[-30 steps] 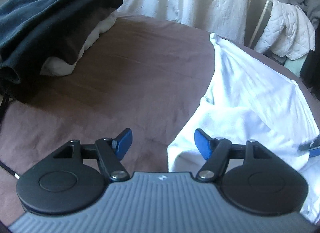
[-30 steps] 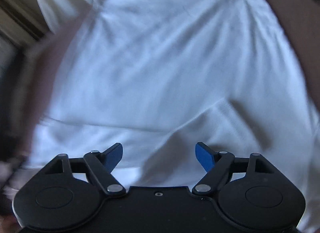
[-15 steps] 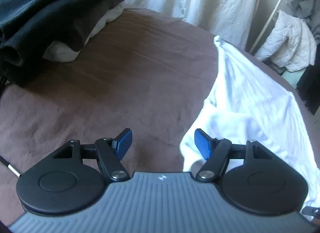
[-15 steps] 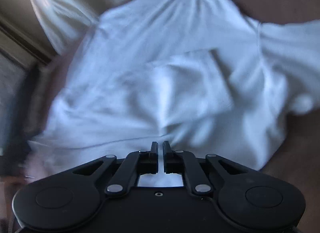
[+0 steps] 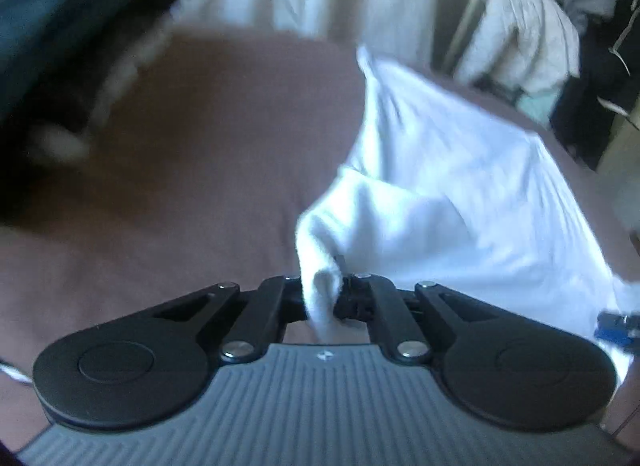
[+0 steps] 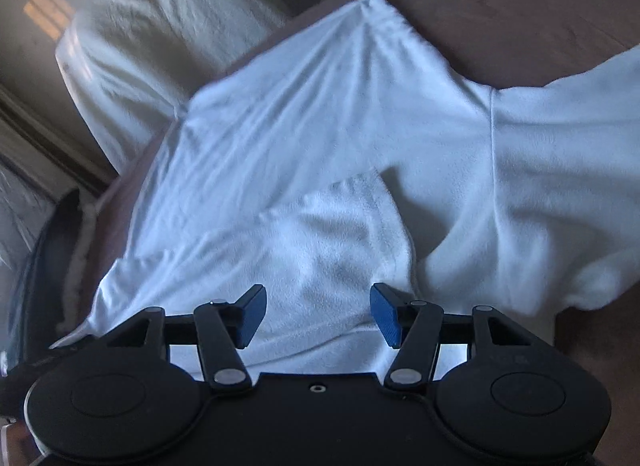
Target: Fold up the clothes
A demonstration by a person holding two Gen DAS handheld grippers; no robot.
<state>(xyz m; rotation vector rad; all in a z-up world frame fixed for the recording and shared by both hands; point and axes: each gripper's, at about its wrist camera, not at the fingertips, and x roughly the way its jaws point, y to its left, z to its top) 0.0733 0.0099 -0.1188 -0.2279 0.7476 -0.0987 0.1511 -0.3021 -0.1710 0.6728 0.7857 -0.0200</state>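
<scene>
Fabric is pinched in the left gripper [image 5: 325, 290], jaws closed on a sleeve end of the white top [image 5: 460, 193], likely to carry it over the body. Right gripper [image 6: 318, 314] hovers spread wide and empty above that top, which lies on the brown bed [image 5: 208, 137]. Farther off sits dark clothing [image 5: 60, 45]. No containers show.

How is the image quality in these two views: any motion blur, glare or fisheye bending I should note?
Left wrist view: strong motion blur over the dark clothes and the background, while the left gripper, shut on the white garment, stays sharper. Right wrist view: mostly sharp on the white garment and the open right gripper, soft at the edges, sunlit patch upper left, brown bed cover bowed by the lens.
</scene>
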